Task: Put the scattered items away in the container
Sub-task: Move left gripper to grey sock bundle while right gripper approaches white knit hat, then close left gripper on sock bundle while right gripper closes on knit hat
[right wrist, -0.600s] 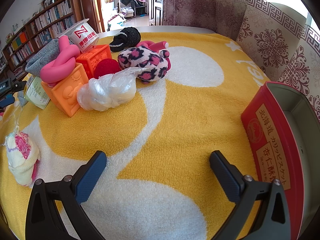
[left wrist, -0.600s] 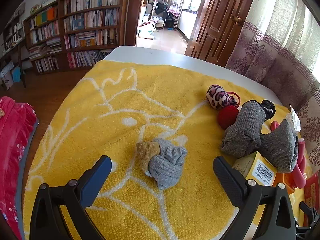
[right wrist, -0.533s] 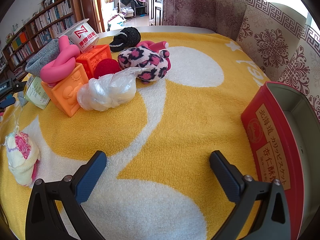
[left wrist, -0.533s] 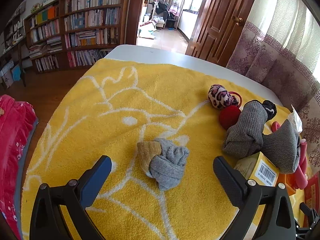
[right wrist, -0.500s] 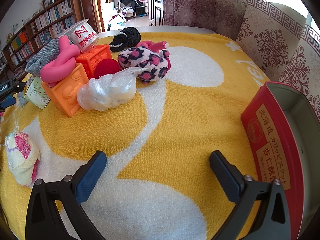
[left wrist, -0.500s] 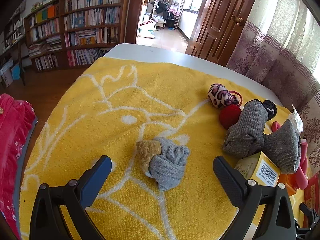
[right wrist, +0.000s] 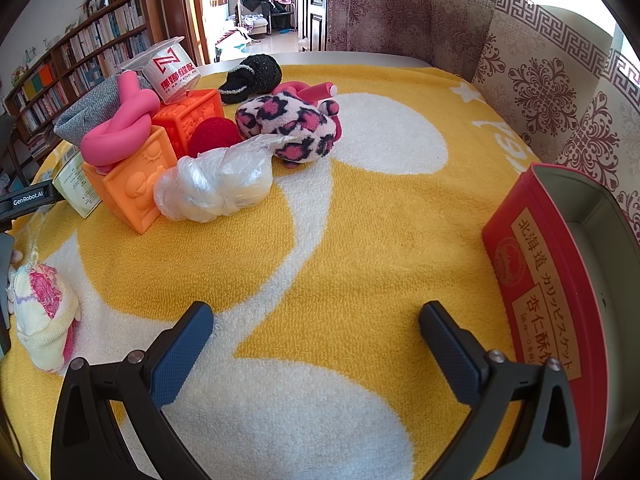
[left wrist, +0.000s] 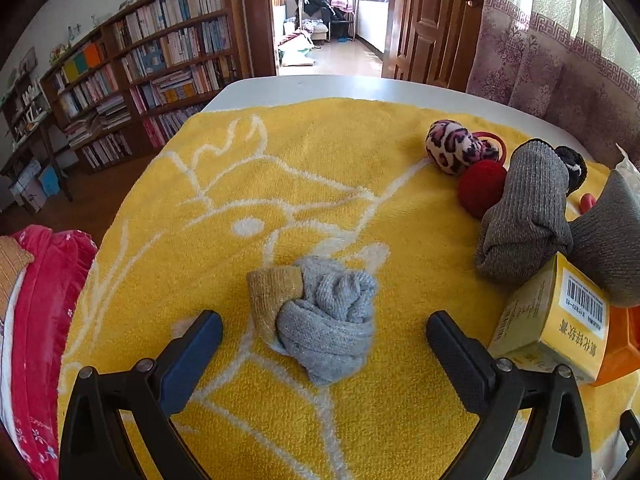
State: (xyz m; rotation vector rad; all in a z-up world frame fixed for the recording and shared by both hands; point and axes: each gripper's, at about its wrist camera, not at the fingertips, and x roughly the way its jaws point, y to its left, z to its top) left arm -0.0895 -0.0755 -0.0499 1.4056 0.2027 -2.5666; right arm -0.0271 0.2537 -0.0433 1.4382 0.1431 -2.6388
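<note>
My left gripper (left wrist: 322,344) is open, its fingers either side of a rolled grey and tan sock (left wrist: 320,312) on the yellow towel (left wrist: 224,184), not touching it. To the right lie a grey knitted sock bundle (left wrist: 520,220), a red ball (left wrist: 482,186), a leopard plush (left wrist: 452,148) and a yellow box (left wrist: 560,320). My right gripper (right wrist: 316,340) is open and empty over bare towel. The red tin container (right wrist: 540,280) stands open at the right. A pile with orange blocks (right wrist: 132,176), a pink foam twist (right wrist: 120,128), a white plastic bag (right wrist: 216,184) and the leopard plush (right wrist: 288,128) lies at the far left.
A small pink and cream knitted hat (right wrist: 44,320) lies at the left edge. A black scrunchie (right wrist: 252,76) and a white cup (right wrist: 172,68) sit behind the pile. Curtains (right wrist: 520,60) line the right side. A red cushion (left wrist: 36,320) lies beyond the towel's left edge.
My left gripper has moved slightly forward toward the rolled sock. The right gripper has not moved.
</note>
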